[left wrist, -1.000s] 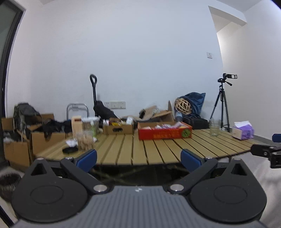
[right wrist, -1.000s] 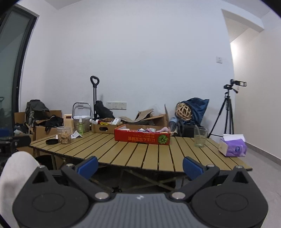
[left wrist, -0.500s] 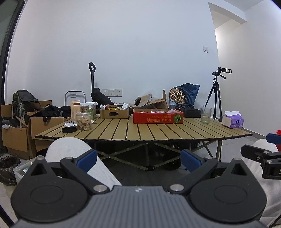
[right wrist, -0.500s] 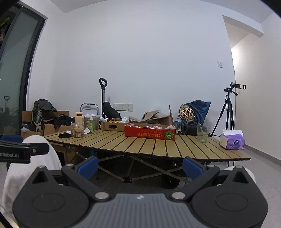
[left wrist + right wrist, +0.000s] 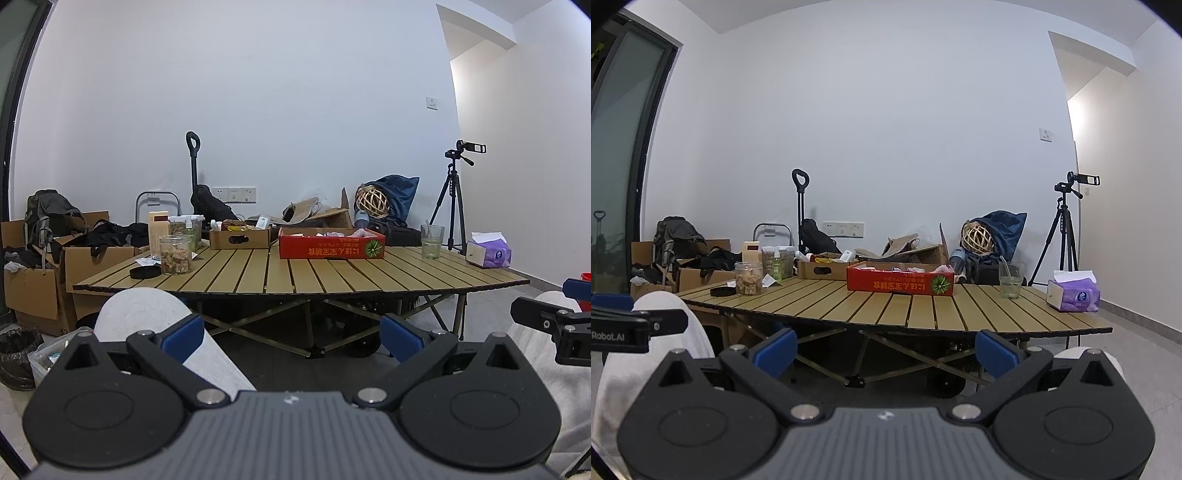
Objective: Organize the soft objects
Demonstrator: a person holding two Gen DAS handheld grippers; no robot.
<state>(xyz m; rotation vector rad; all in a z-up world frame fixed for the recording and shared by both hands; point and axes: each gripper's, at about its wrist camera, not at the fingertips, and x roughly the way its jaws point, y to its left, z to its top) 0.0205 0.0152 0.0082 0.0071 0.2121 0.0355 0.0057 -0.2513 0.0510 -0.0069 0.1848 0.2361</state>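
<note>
Both hand-held grippers, left (image 5: 291, 338) and right (image 5: 885, 350), are held spread wide and empty, low and well back from the slatted surface (image 5: 332, 277). Soft objects (image 5: 334, 233) are seen lying inside the red box (image 5: 331, 246) on it.

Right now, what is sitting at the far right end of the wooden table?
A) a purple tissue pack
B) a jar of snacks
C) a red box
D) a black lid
A: the purple tissue pack sits at the right end of the table, past the glass; the red box is mid-table, and the jar and black lid are at the left end.
</note>
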